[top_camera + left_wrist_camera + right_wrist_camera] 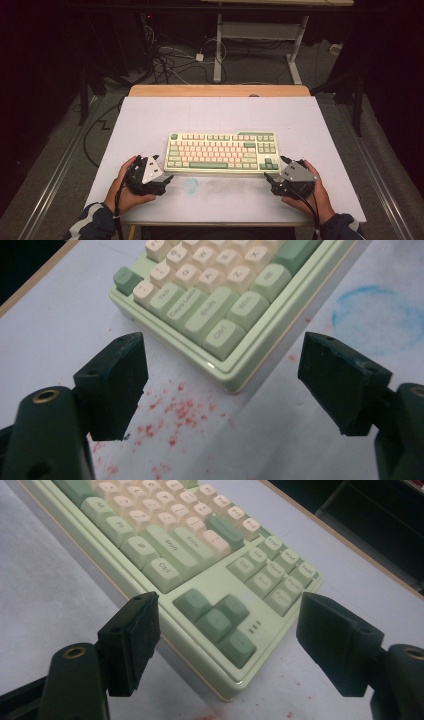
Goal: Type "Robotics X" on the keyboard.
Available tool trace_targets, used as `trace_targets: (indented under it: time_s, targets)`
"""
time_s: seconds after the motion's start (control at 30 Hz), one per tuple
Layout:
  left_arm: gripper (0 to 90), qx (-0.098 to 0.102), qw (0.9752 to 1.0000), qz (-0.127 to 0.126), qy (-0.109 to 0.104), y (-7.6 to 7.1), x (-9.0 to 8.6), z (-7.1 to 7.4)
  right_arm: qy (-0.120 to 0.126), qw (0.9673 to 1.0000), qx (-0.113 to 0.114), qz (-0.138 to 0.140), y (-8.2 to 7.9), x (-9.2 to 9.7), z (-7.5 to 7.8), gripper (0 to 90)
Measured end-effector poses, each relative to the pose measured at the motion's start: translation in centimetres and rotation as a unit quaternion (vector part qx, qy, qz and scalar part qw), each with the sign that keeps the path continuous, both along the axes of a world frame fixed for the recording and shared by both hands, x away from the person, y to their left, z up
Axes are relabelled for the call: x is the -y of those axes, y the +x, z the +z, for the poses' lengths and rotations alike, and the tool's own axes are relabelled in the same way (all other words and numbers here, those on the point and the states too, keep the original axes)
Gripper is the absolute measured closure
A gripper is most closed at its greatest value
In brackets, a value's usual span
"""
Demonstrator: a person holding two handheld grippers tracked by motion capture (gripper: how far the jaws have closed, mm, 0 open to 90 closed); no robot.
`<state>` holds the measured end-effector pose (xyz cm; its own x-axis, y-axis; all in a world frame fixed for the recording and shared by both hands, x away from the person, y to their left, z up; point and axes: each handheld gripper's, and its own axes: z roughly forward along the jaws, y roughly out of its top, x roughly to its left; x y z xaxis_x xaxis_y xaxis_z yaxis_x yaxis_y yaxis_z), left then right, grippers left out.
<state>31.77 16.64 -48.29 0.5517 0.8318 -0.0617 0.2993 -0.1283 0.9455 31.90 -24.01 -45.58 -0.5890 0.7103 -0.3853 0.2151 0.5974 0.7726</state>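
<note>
The keyboard (222, 152) lies lengthwise across the counter (150, 115), its near corners just ahead of the left gripper (162, 167) and right gripper (276, 169), both with jaws apart.

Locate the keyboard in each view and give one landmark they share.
High view: keyboard at table centre, between both tools.
Left gripper view: its near-left corner, top centre.
Right gripper view: its near-right corner with arrow keys, centre.
Shared landmark: the keyboard's pale green front edge.

Both tongs (161, 169) (274, 172) agape, low
</note>
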Motion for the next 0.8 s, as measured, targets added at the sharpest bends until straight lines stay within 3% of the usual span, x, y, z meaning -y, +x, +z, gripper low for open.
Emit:
trace_targets:
  time_s: [0.27, 0.5, 0.7, 0.8]
  targets:
    - [18.8, -0.003, 1.0, 0.007, -0.001, 0.0, -0.4, -0.1, 0.005, 1.0, 0.002, -0.006, 1.0, -0.3, 0.4, 25.4]
    - [18.8, -0.008, 0.9999, 0.007, 0.001, 0.1, -0.3, -0.3, 0.016, 0.9998, -0.014, 0.0, 2.3, -0.7, 0.7, 24.7]
    - [18.7, -0.013, 0.9999, 0.003, 0.003, 0.0, 0.0, -0.4, 0.044, 0.9978, -0.043, 0.026, 3.7, -0.8, 1.1, 35.1]
    - [18.8, -0.015, 0.9999, 0.001, 0.004, 0.0, 0.1, -0.5, 0.043, 0.9975, -0.052, 0.024, 4.4, -1.0, 1.3, 46.7]
